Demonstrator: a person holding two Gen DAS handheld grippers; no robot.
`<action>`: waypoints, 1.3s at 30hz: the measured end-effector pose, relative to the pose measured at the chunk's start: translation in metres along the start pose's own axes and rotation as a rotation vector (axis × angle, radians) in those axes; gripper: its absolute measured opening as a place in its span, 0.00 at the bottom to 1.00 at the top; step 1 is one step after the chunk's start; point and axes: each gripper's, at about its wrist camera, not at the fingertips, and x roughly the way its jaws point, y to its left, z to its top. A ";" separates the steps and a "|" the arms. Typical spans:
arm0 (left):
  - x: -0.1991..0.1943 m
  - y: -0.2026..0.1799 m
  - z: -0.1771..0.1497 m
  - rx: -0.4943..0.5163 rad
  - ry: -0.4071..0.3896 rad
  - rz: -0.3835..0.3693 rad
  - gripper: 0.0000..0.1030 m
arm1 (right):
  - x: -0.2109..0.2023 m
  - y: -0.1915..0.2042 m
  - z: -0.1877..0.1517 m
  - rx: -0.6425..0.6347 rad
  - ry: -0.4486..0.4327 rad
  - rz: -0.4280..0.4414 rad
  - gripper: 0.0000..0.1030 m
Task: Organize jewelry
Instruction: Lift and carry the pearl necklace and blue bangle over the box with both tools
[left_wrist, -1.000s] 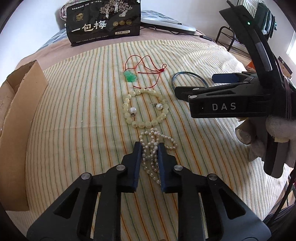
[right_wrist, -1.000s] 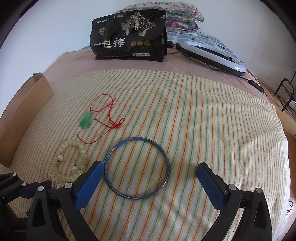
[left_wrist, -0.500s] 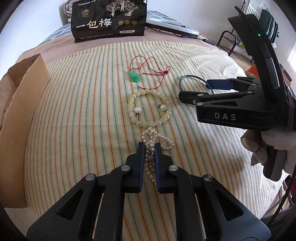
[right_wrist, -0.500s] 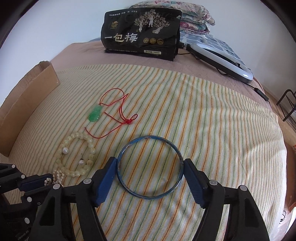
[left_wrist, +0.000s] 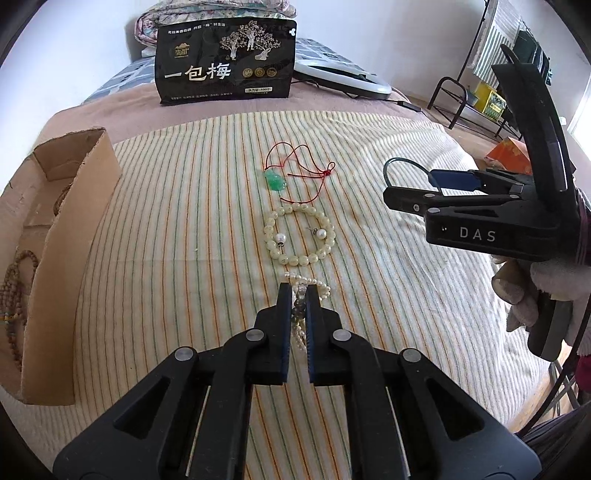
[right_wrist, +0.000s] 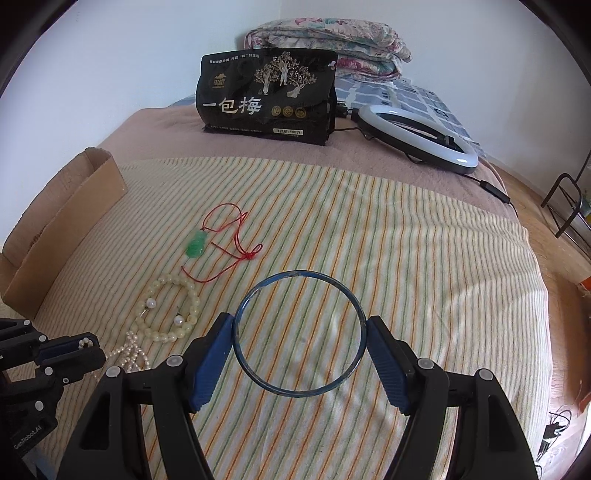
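My left gripper (left_wrist: 298, 290) is shut on a white pearl necklace (left_wrist: 303, 314) and holds it just above the striped cloth; the necklace also shows in the right wrist view (right_wrist: 133, 350). My right gripper (right_wrist: 300, 325) is shut on a thin blue bangle (right_wrist: 255, 376), lifted off the cloth; the bangle (left_wrist: 400, 161) also shows in the left wrist view. A pale bead bracelet (left_wrist: 328, 242) with two pearl earrings (left_wrist: 281, 238) inside it lies ahead. A green jade pendant (left_wrist: 274, 181) on a red cord lies farther back.
A cardboard box (left_wrist: 55, 236) with brown bead strings inside stands at the left edge of the bed. A black snack bag (right_wrist: 266, 99), a ring light (right_wrist: 417, 136) and folded quilts (right_wrist: 325, 44) sit at the back. The bed drops off at the right.
My left gripper closed on the pearl necklace and raised it. My right gripper closed from wide open onto the blue bangle and lifted it off the cloth.
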 end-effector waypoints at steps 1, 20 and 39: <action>-0.002 0.001 0.000 -0.004 -0.001 -0.002 0.04 | -0.002 0.000 0.000 0.001 -0.002 0.001 0.72; -0.093 0.034 0.035 -0.050 -0.178 -0.040 0.04 | -0.047 0.014 0.010 -0.004 -0.071 0.026 0.72; -0.193 0.092 0.058 -0.123 -0.377 -0.041 0.04 | -0.083 0.070 0.031 -0.057 -0.126 0.085 0.72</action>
